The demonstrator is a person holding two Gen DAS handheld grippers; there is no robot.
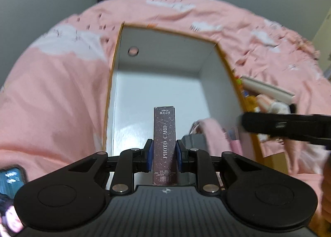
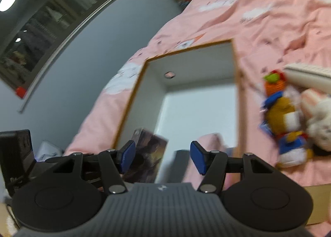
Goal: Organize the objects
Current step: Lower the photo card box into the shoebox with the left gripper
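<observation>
"PHOTO CARD" lengthwise on dark speckled card box (image 1: 164,145), lower centre of left wrist view, "55PCS" at its top, smaller print below unreadable

A: What does the left black plastic two-finger claw (image 1: 164,157) look like?

B: Matte black linkage arms with round silver rivets at the pivots, and a blue rectangular pad on each fingertip (image 1: 149,155). Two broad rounded housings with shallow circular recesses sit at the near corners. Between them lies a dark grey ribbed plate with a small white emblem at its far edge.

A: And the right black plastic two-finger claw (image 2: 163,157)?

B: The same build: blue pads (image 2: 197,159), silver rivets, round black housings, and a ribbed grey plate with that emblem.
</observation>
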